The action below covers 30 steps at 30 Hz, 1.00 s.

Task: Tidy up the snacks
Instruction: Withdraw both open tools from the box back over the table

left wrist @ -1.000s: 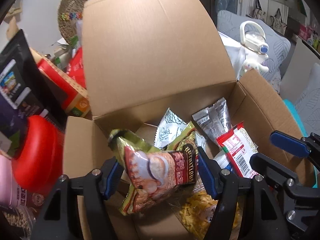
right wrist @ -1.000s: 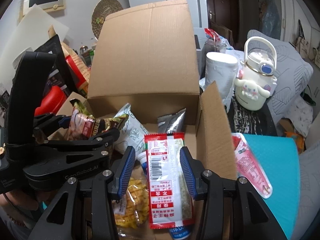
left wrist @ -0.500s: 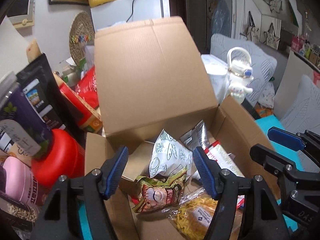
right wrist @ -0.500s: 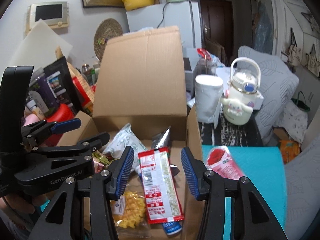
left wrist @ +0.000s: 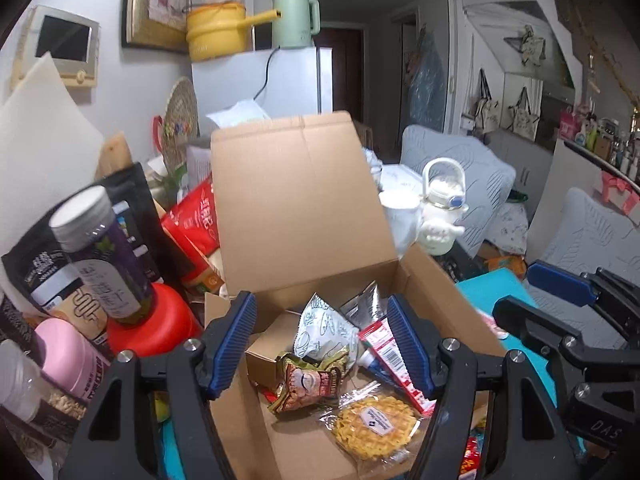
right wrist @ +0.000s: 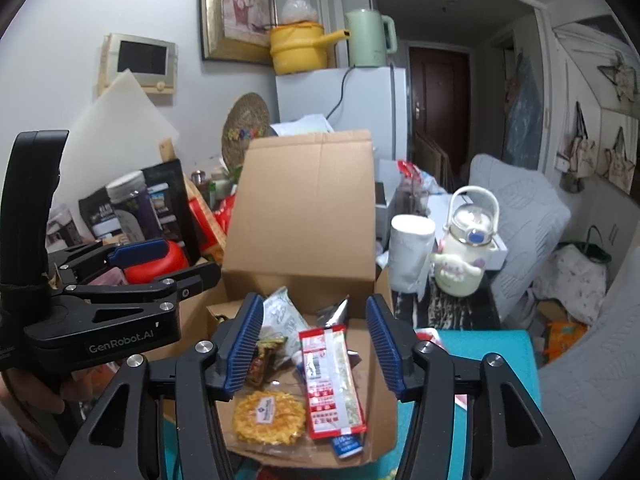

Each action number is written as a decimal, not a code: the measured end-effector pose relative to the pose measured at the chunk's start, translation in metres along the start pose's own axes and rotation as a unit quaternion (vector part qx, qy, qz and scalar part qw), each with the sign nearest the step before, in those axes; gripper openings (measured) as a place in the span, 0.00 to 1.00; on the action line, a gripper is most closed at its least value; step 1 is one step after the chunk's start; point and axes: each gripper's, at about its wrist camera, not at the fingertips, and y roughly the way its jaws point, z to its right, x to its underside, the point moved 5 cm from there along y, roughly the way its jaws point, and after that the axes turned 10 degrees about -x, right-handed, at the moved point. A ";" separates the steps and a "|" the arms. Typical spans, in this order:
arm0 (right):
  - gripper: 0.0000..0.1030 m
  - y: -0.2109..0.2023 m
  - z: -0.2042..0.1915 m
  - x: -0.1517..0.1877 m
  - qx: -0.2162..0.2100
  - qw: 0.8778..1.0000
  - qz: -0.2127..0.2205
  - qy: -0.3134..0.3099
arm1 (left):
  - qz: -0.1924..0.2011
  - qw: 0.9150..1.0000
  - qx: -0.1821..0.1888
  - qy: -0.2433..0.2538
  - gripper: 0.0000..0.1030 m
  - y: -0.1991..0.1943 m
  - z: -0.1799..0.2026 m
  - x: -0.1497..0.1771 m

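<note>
Snacks lie loose in our open cardboard box (left wrist: 304,208): a red-and-white packet (right wrist: 330,376) with a barcode and red label bands, a clear bag of yellow waffle crisps (left wrist: 374,426) bearing a small white sticker, a green-and-red peanut pouch (left wrist: 308,382), a white illustrated pouch (left wrist: 324,330) and a silver sachet (left wrist: 362,304). Print on all of them is too blurred for us to read, though it looks like Chinese characters.

Our left gripper (left wrist: 320,344) hangs above the box with its jaws parted and nothing between them; "GenRobot.AI" is printed on its body in the right wrist view. Our right gripper (right wrist: 316,350) is spreading its jaws, also empty.

A second ago each gripper clasped a snack, the peanut pouch in the left and the red-and-white packet in the right; both now rest in the box, and both grippers have risen.

Beside the box stands a purple-labelled jar (left wrist: 102,256) on a red tub (left wrist: 160,320).
</note>
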 end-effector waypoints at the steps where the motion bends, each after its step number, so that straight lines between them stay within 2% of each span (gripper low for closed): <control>1: 0.52 -0.004 -0.002 0.001 -0.001 1.000 -0.001 -0.001 | 0.004 1.000 0.000 0.000 0.66 -0.005 0.000 0.000; 5: 0.52 -0.023 -0.011 0.005 0.009 1.000 0.000 -0.009 | 0.017 1.000 0.004 0.005 0.66 -0.025 0.003 0.004; 11: 0.52 -0.055 -0.022 0.014 0.016 1.000 0.011 -0.011 | 0.014 0.999 0.042 0.019 0.66 -0.055 0.015 0.018; 19: 0.52 -0.088 -0.031 0.037 0.027 1.000 0.010 -0.005 | 0.013 0.998 0.054 0.032 0.66 -0.085 0.028 0.043; 30: 0.52 -0.113 -0.023 0.077 0.035 0.999 -0.009 0.016 | -0.025 0.996 0.070 0.038 0.66 -0.094 0.048 0.077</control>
